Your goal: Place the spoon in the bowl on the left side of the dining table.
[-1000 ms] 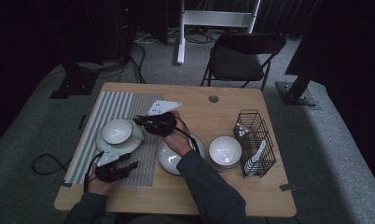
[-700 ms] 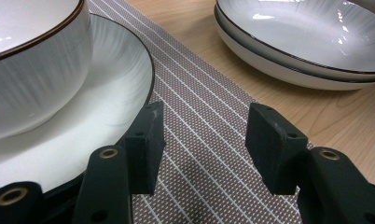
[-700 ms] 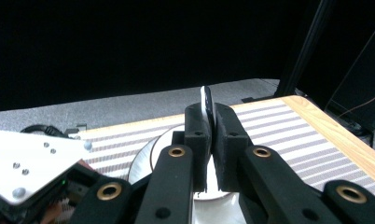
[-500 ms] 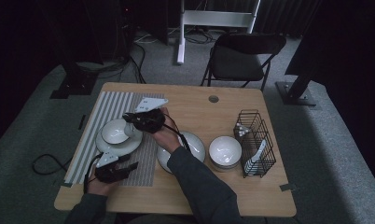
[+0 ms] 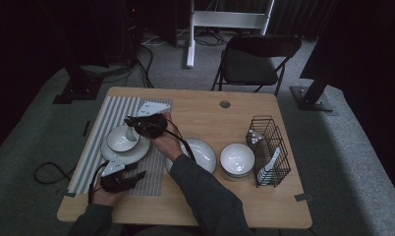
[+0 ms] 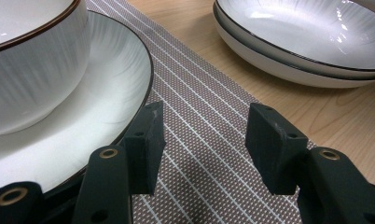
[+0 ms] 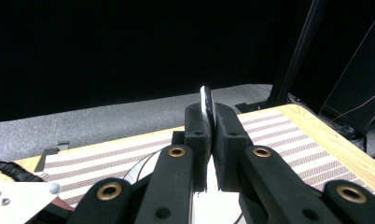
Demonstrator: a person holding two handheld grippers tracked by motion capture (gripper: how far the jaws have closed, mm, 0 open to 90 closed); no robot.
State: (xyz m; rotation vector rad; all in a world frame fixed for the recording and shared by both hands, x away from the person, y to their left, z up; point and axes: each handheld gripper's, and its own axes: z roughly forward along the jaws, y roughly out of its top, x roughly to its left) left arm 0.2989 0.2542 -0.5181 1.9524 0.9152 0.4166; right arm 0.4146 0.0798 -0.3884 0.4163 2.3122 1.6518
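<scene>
The person's right claw (image 5: 132,124) hangs over the left part of the light wooden tabletop (image 5: 210,110), above the small white bowl with a dark rim (image 5: 121,140). That bowl sits on a white dark-rimmed plate (image 5: 136,151), on the grey striped placemat (image 5: 109,115). The right gripper view has this claw's jaws pressed together on a thin white ceramic piece with a dark edge, most likely a spoon (image 7: 205,100). From above, the spoon's white end (image 5: 131,133) dips toward the bowl's near rim; I can't tell whether it touches.

The left claw (image 5: 136,173) lies low at the front edge of the placemat, just beside the plate. Its jaws stand wide apart with only mat between them (image 6: 202,140).

The pinch is my main worry. The spoon is glazed and slick and caught edge-on by a narrow strip, so it could swivel or slide out. A drop from here could chip the bowl or bounce the spoon onto the tabletop. Lowering it against the rim rather than inside could tip or push the bowl across the plate, and the left claw isn't bracing either. The stacked white shallow dishes (image 5: 205,157) sit right under the right forearm, so a careless pull-back could clip them.
</scene>
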